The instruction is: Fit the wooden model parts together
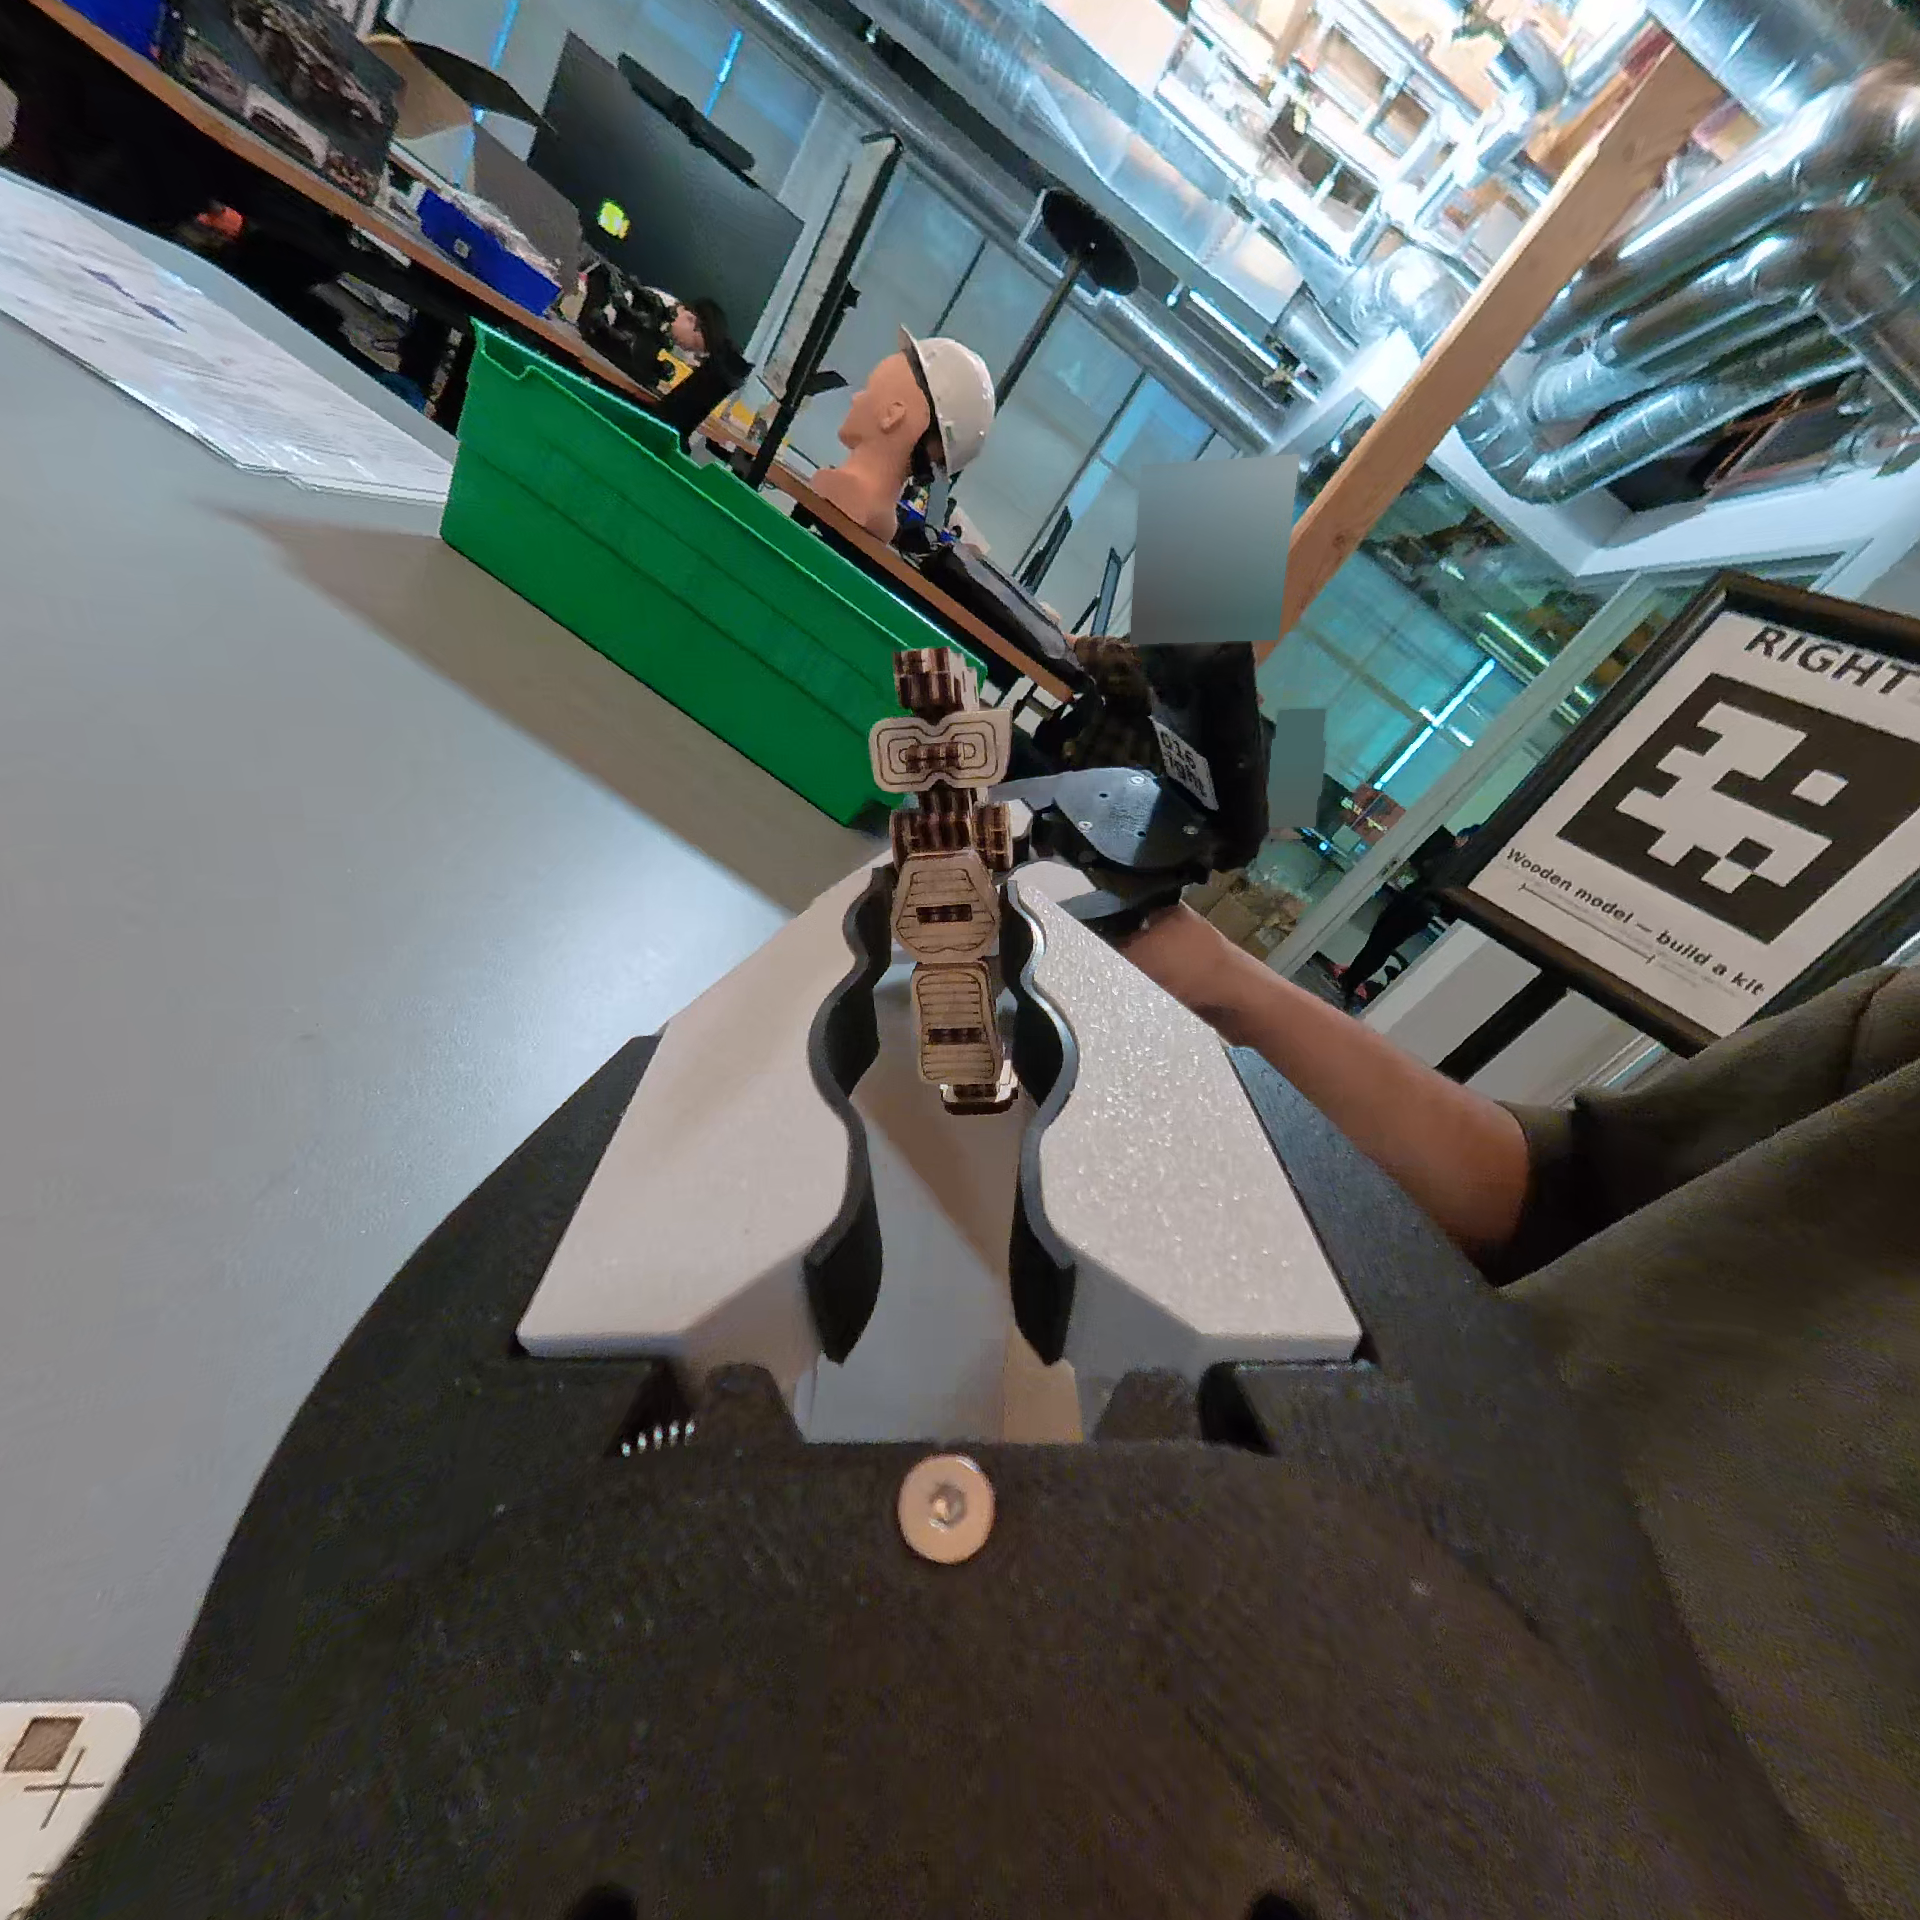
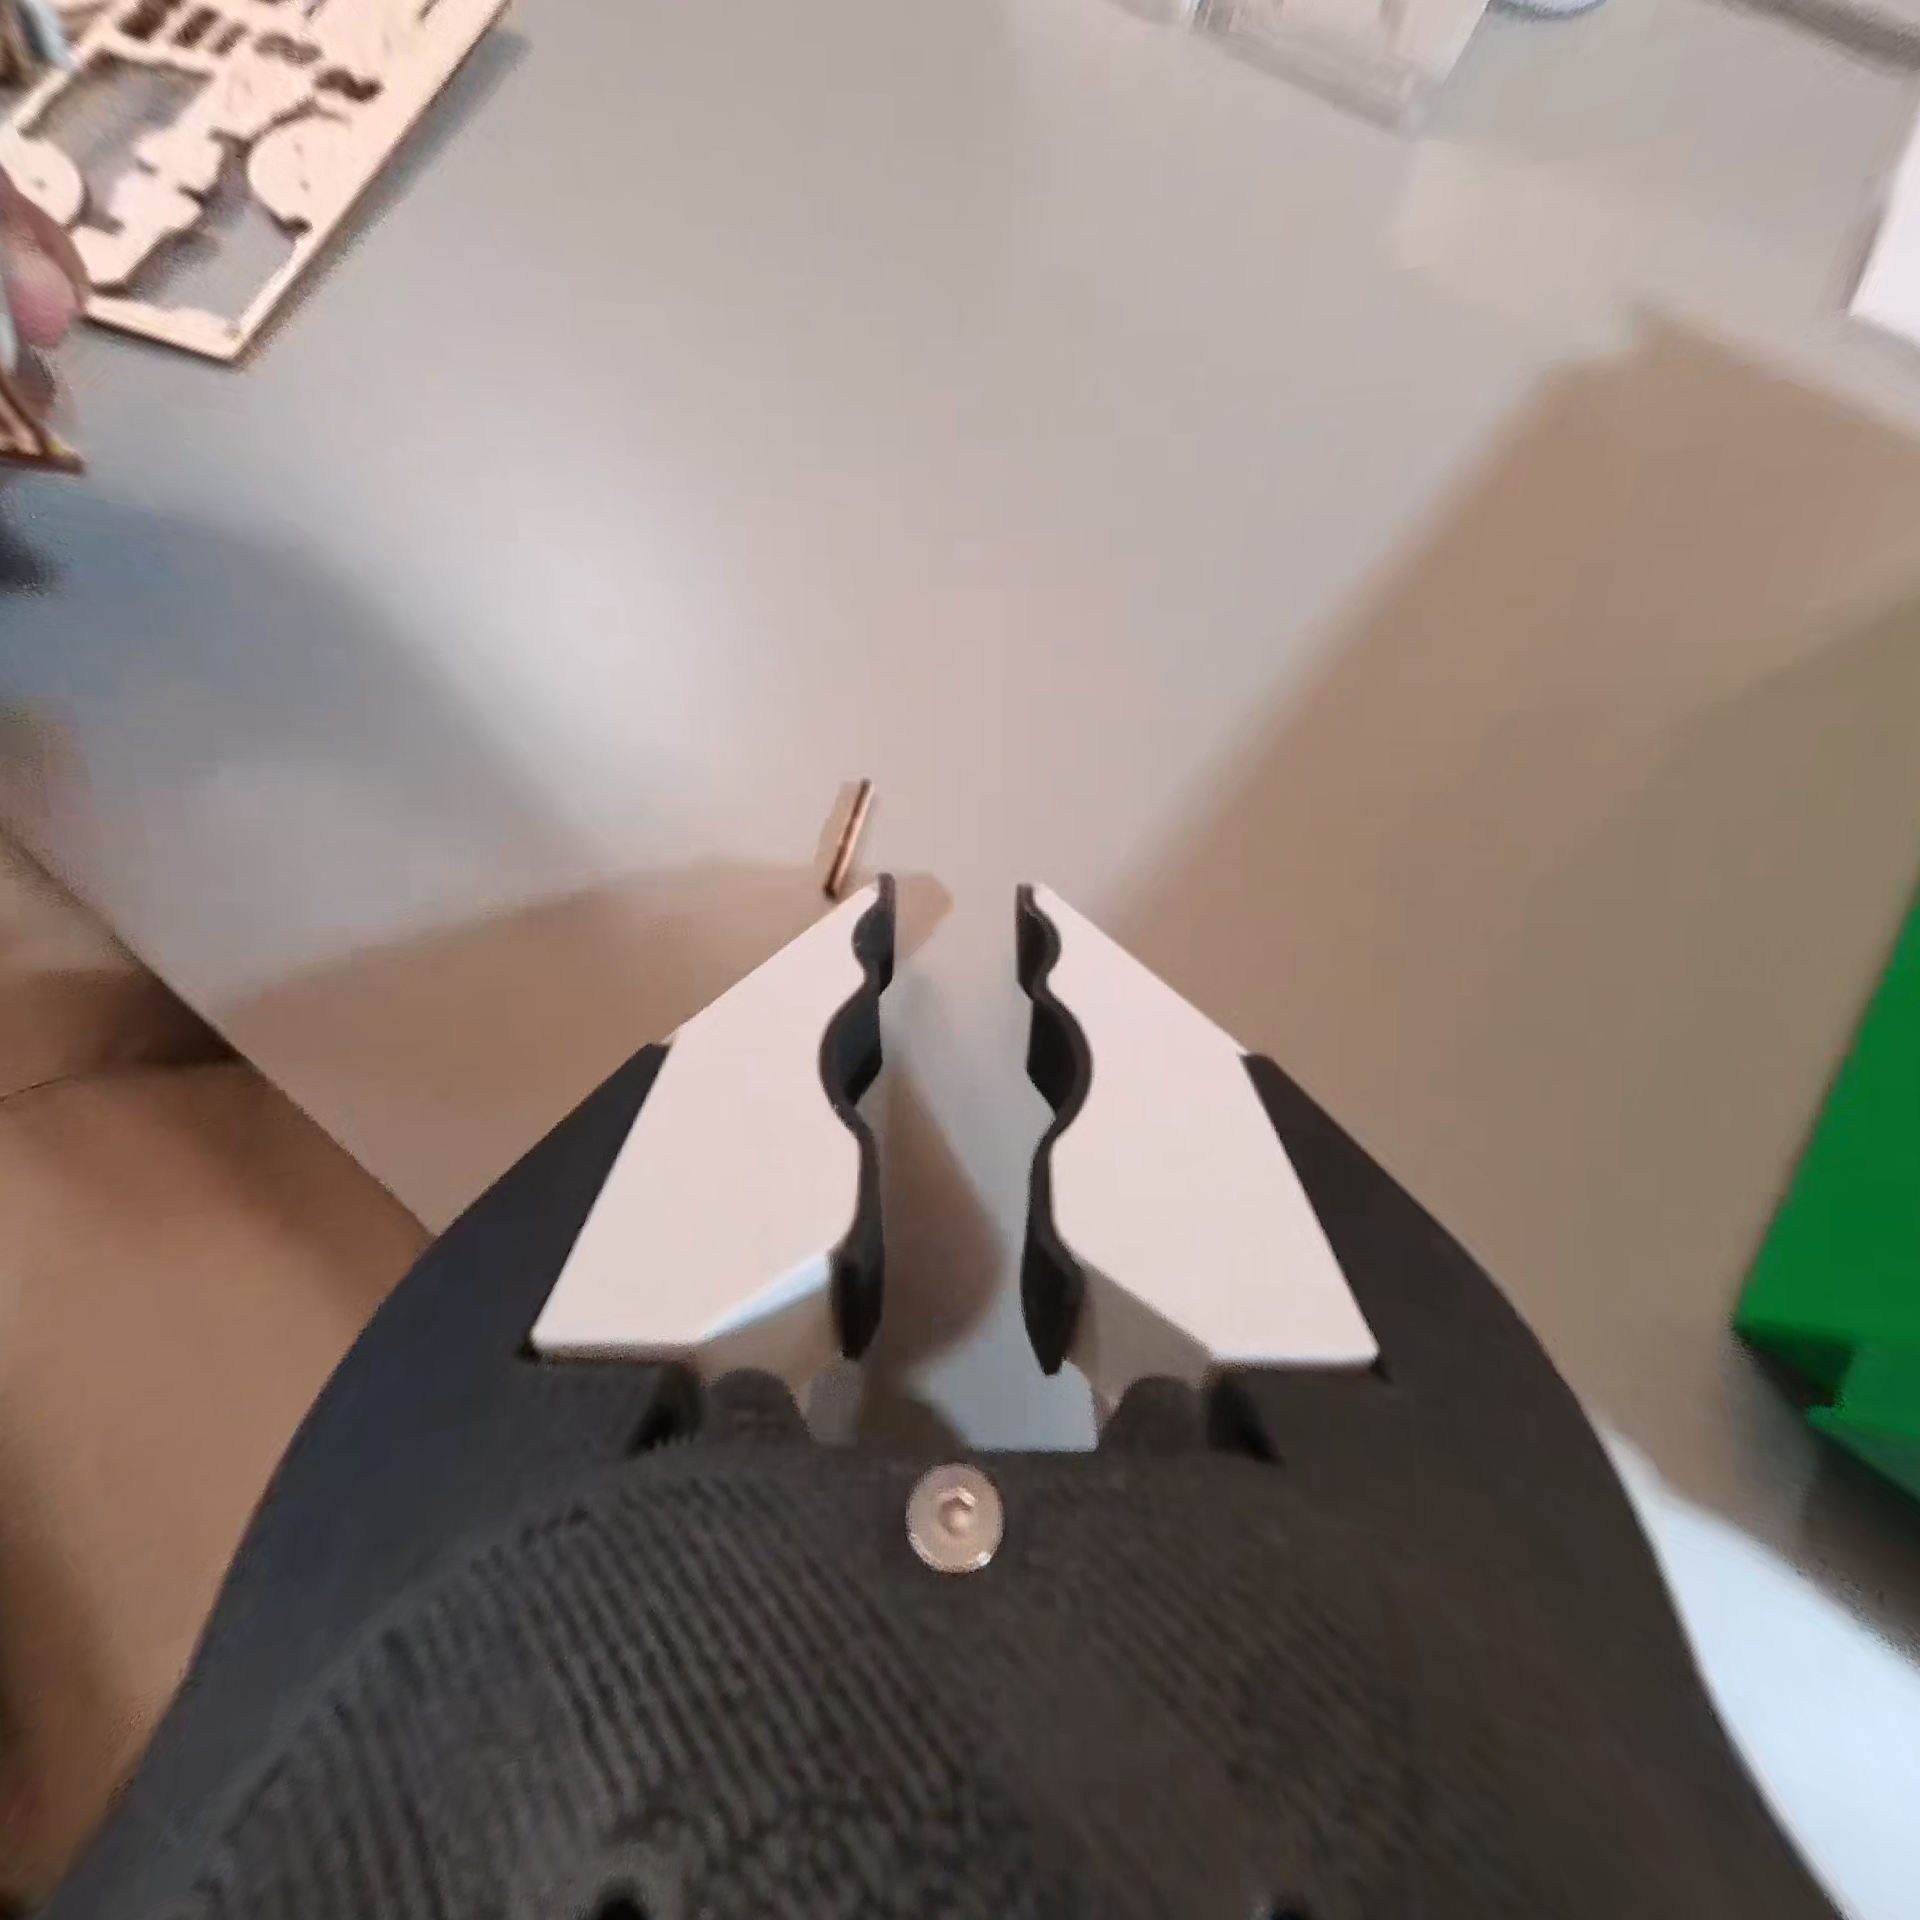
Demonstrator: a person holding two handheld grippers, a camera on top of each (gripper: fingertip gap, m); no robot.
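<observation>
Jaws grip wooden model (image 1: 943, 904) — green bin (image 1: 665, 582) behind.

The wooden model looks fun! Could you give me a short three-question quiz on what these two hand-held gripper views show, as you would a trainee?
1. True or false: the left hand-held gripper holds the wooden model upright between its fingers.
2. Multiple choice: the right hand-held gripper is a) shut on a wooden part, b) open and holding nothing, c) out of view.
3. Fill in: the small wooden piece lies on the ___, just beyond the right gripper's fingertips.

Key:
1. True.
2. b: there is a clear gap between its fingers.
3. Table, which is grey; the piece lies near the left fingertip.
</observation>
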